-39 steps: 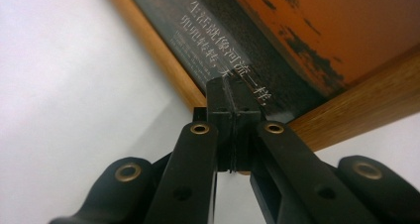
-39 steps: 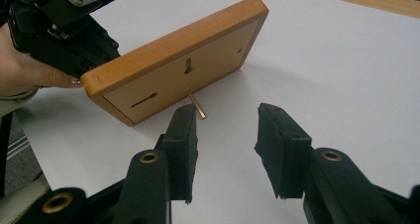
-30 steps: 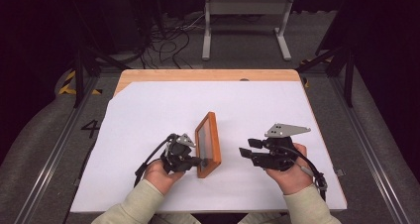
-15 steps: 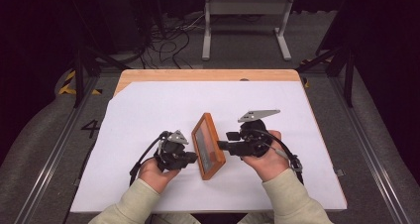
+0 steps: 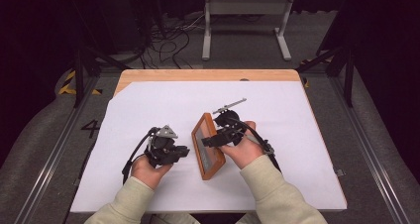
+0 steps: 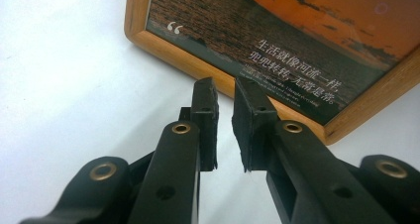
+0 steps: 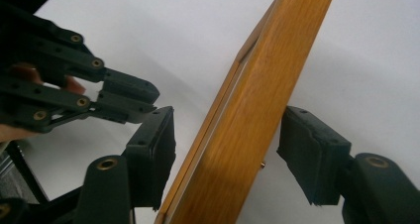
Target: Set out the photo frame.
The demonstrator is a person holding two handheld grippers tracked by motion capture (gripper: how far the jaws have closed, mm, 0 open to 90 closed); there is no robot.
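Two tongs at frame centre: left tongs point(image 5: 184, 151) narrowly parted, empty, beside wooden picture frame point(image 5: 208, 145); right tongs point(image 7: 225, 159) just opening, straddling frame edge, pads clear.

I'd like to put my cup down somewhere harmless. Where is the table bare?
The white sheet lies bare along its far edge by the wooden table edge, and at its far left and right sides. It is crowded near the middle front, around the picture frame, left gripper and right gripper.

surface: wooden worktop point(image 5: 163, 75) | cover: white sheet point(image 5: 148, 105) over most of it — far edge strip bare | on sheet: wood-framed picture point(image 5: 208, 145) — propped on edge
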